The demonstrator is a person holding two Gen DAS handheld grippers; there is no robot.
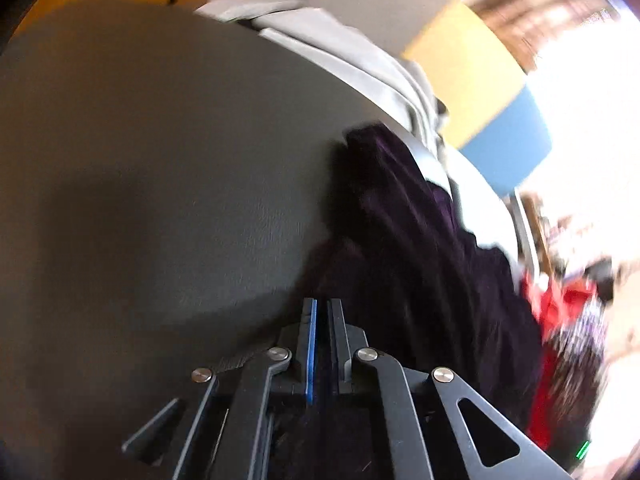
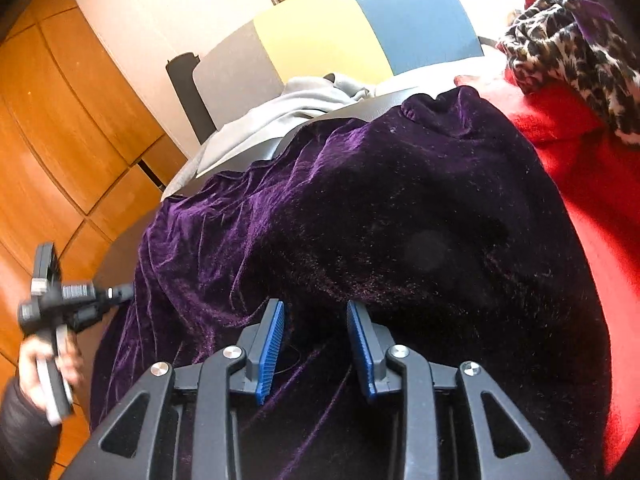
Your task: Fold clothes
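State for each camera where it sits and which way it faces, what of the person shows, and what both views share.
Left wrist: on the left gripper, its fingers together, looking down along them at the grey table, with the purple velvet garment to its right. No hand shows.
Right wrist: on the right gripper, jaws apart, aimed down over the purple velvet garment. The person's left hand shows at lower left.
Shared: the purple garment, grey cloth, red cloth and the yellow-and-blue chair back.

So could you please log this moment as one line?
left tongs: shut, empty | right tongs: open over purple dress | dress: unfolded
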